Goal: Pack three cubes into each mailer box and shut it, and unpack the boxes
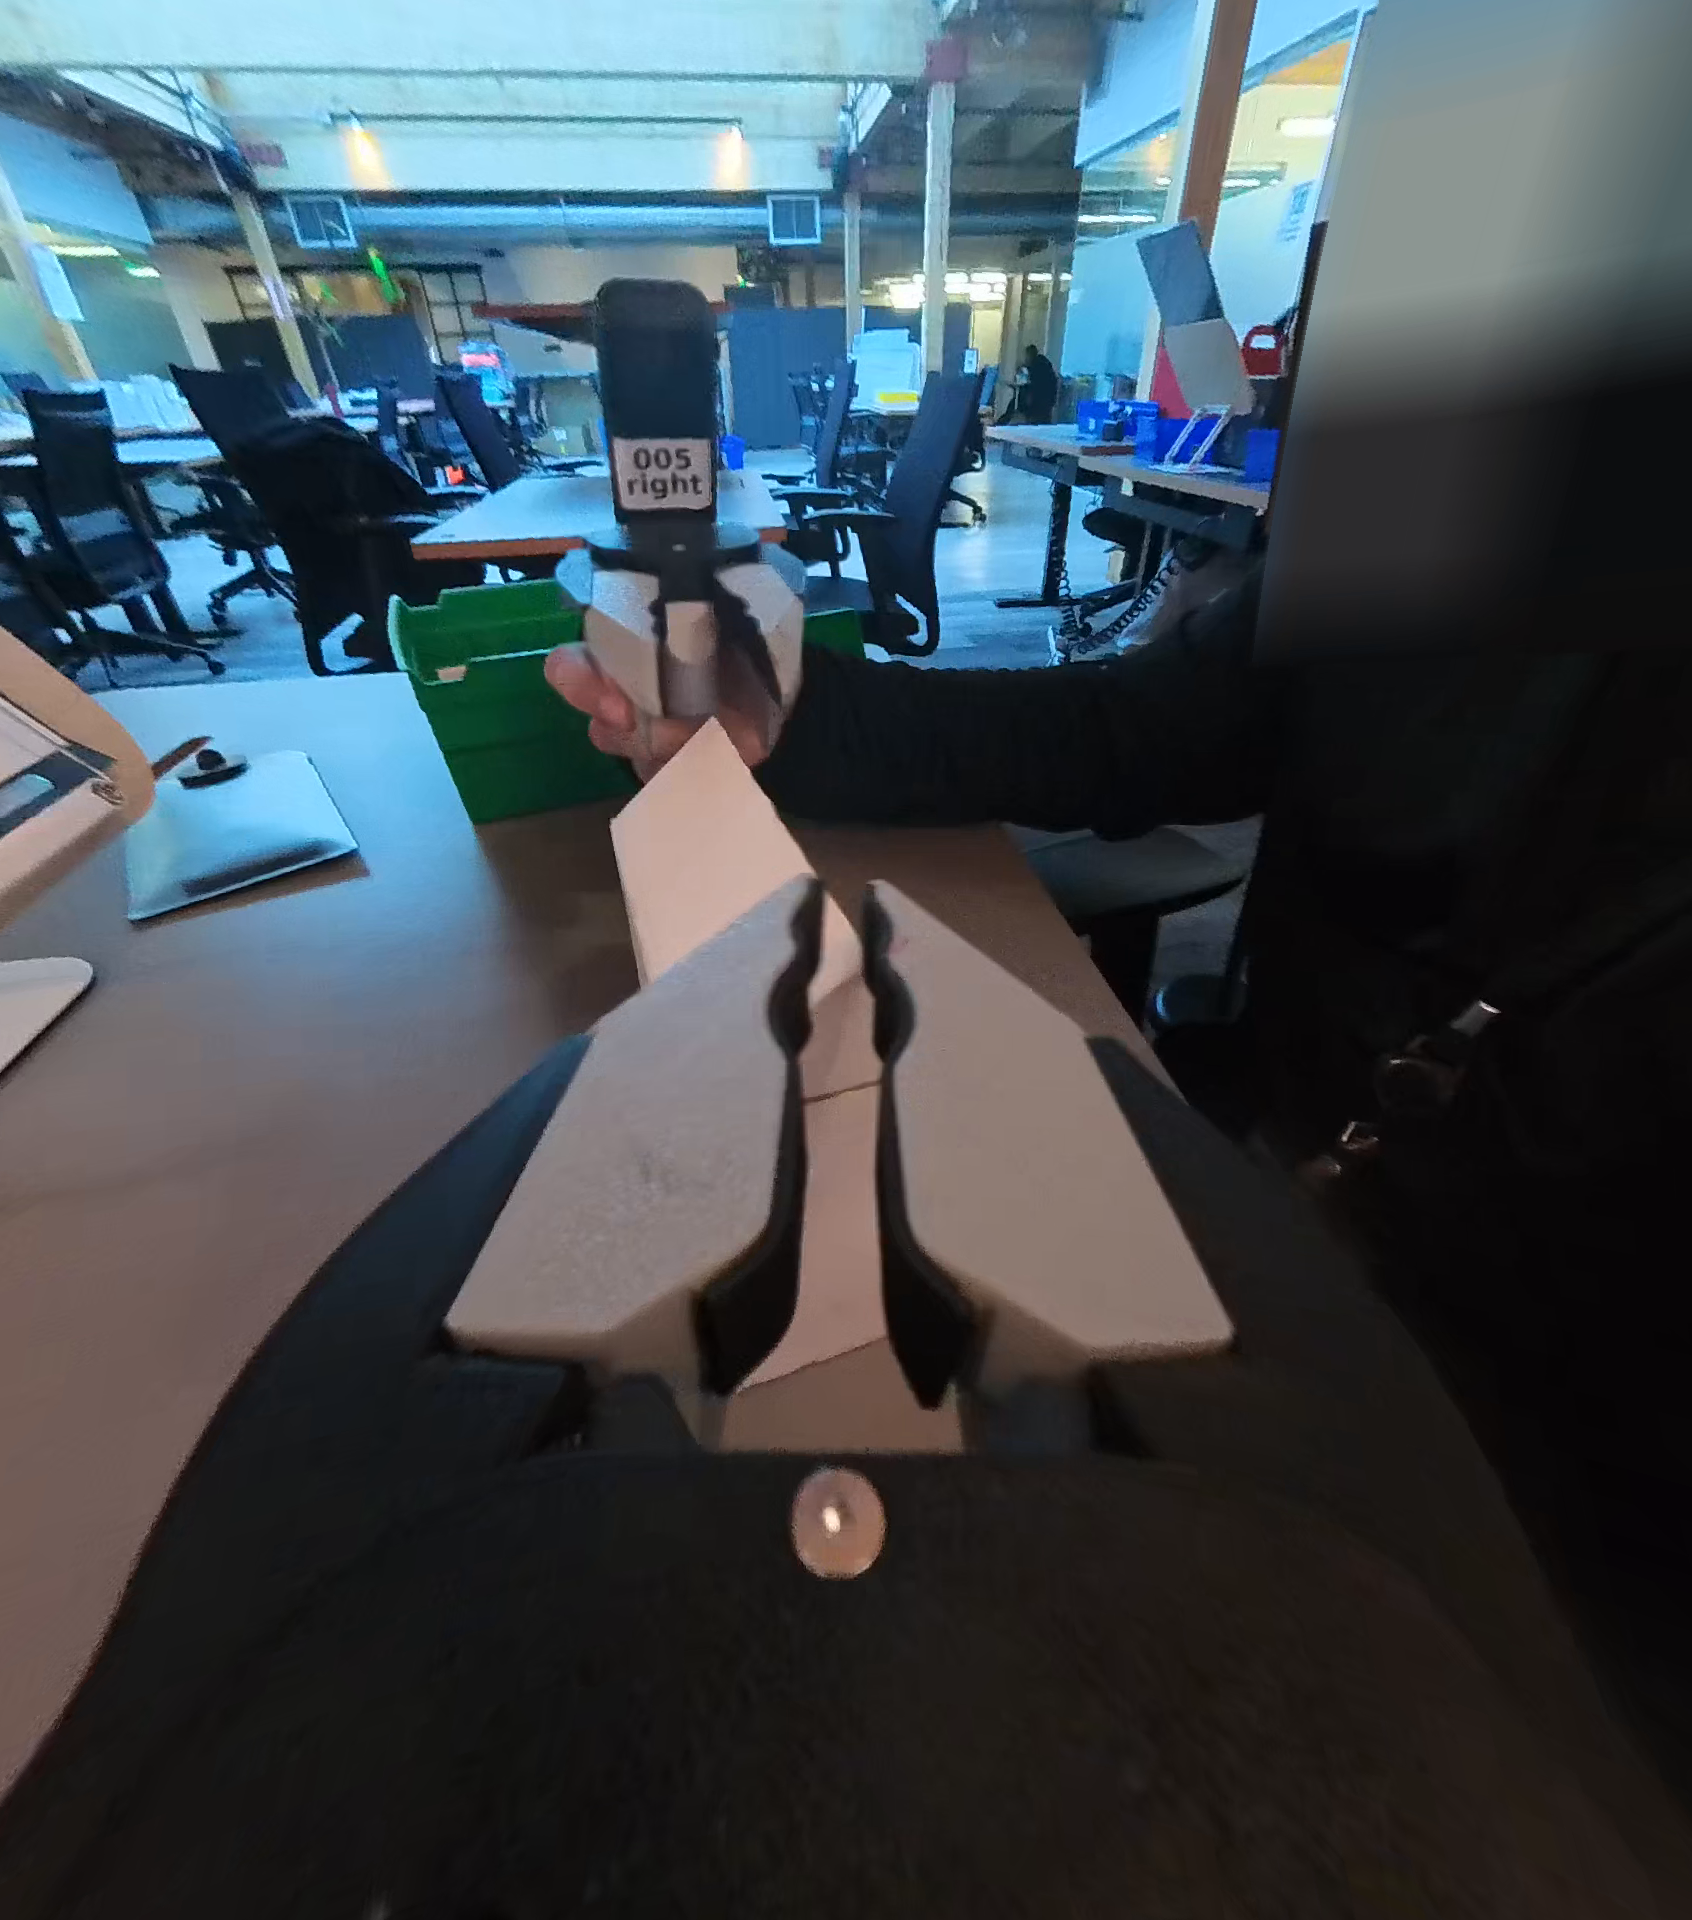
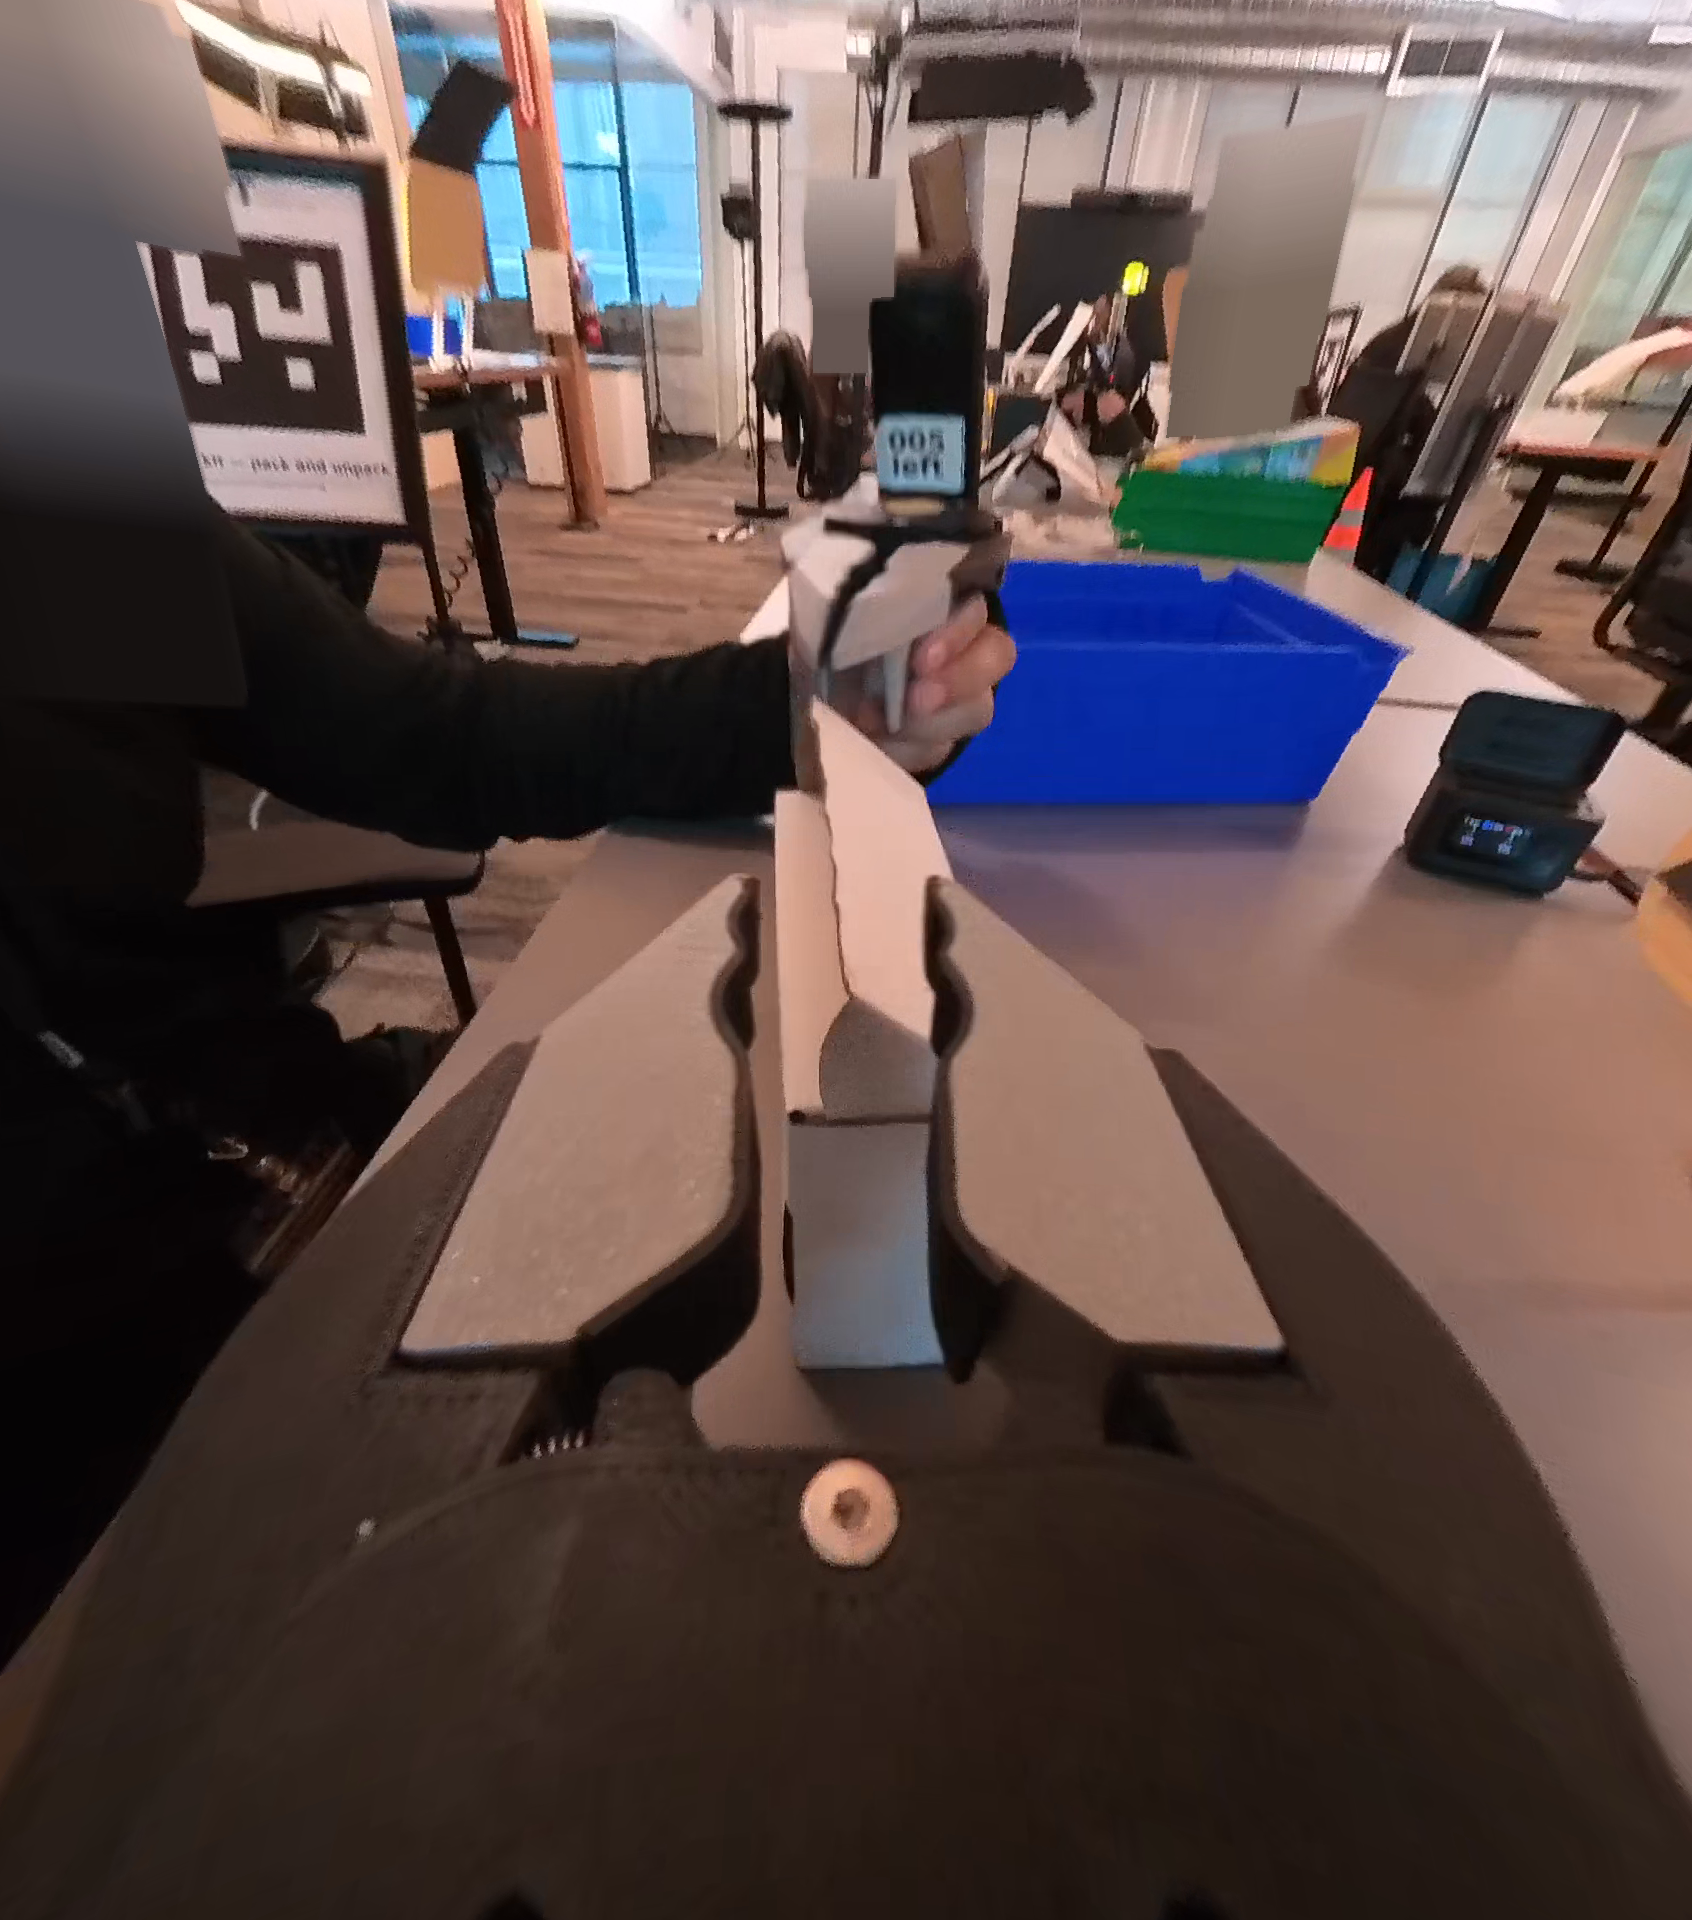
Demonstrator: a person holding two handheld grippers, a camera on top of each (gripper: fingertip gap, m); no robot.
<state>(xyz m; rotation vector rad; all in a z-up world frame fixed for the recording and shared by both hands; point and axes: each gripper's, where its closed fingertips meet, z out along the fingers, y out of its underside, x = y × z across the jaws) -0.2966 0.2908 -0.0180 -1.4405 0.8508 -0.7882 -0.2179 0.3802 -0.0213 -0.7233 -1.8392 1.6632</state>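
Both grippers face each other over the table (image 2: pixel 1289 1039) with a white mailer box (image 1: pixel 707 862) held up between them, off the surface. In the left wrist view the left gripper (image 1: pixel 842 914) fills the lower middle of the frame, its 2 fingers closed down on a thin white cardboard panel, while the right gripper (image 1: pixel 707 665) sits at the centre, pinching the far end of the same box. The right wrist view mirrors this: the right gripper (image 2: pixel 842 914) clamps the near flap at lower centre, though here its fingers stand a little further apart around the card, and the left gripper (image 2: pixel 852 665) bites the far edge at centre. A green bin (image 1: pixel 499 686) shows behind the box in the left view, and a blue bin (image 2: pixel 1154 696) lies at centre right of the right view. No cubes are visible; I can't see inside the box. It looks like the box is being worked open or folded shut, I can't tell which. To do it well, I'd keep both grips firm near the creases, move the 2 ends together so the card doesn't twist or tear, and lower it onto the table before letting go.
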